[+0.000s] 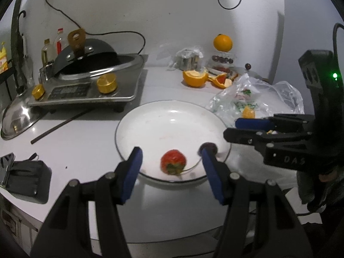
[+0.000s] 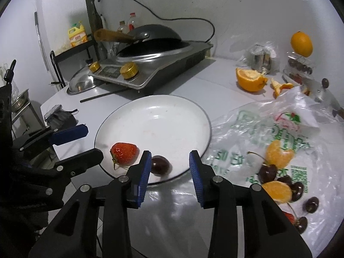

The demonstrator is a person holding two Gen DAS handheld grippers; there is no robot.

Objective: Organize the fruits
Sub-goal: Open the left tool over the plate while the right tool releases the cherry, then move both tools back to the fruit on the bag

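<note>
White table (image 2: 193,81) under a plain wall carries most of the clutter: a steel cooker (image 2: 154,68) with a black wok at the back, a cut orange (image 2: 250,79) and a whole orange (image 2: 301,43) further along.

Near the front edge sits a white plate (image 2: 163,124). On it lie a strawberry (image 2: 124,153) and, just beside it toward the plate's near rim, a dark cherry (image 2: 160,165).

Beside the plate a crumpled plastic bag (image 2: 268,129) is spread flat, with orange segments (image 2: 279,153) and several more cherries (image 2: 267,173) on it.

The right tool (image 2: 169,167) hangs over the plate's near rim with its blue pads apart; the cherry lies next to its left pad, not pinched, so the tool is released.

From the other camera, the left tool (image 1: 172,167) is likewise spread, hovering above the plate with the strawberry (image 1: 173,161) lying between its pads and touched by neither.
</note>
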